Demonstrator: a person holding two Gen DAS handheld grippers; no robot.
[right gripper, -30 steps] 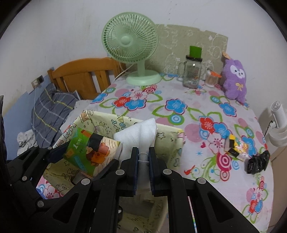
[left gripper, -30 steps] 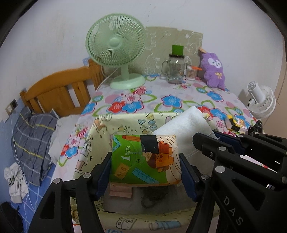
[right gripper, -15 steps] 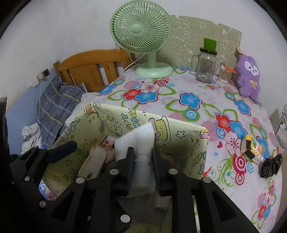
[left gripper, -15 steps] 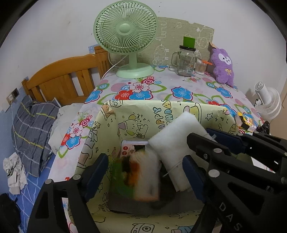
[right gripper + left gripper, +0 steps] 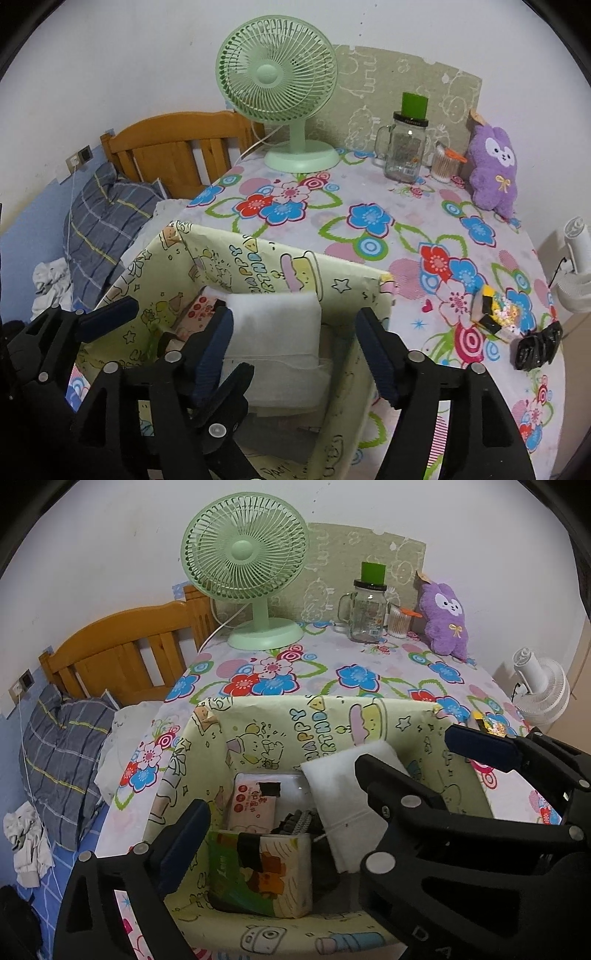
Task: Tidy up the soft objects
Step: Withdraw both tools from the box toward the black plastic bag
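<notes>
bench (image 5: 369,192) under a flowered cloth carries the yellow cartoon-print box (image 5: 332,716), and inside it sit the white foam pad (image 5: 273,321), the green tissue pack (image 5: 258,871) and a pink tissue pack (image 5: 251,805). both drops look done: left gripper (image 5: 280,794) and right gripper (image 5: 295,339) have just been opening, fingers released, nothing pinched. next move, i'd judge, calls for lifting clear and seeking another soft thing, perhaps the purple plush toy (image 5: 493,170).

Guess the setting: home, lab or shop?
Most likely a home bedroom: a wooden bed headboard with a plaid pillow sits beside a table in a floral tablecloth, which holds a green desk fan and a purple plush toy.
</notes>
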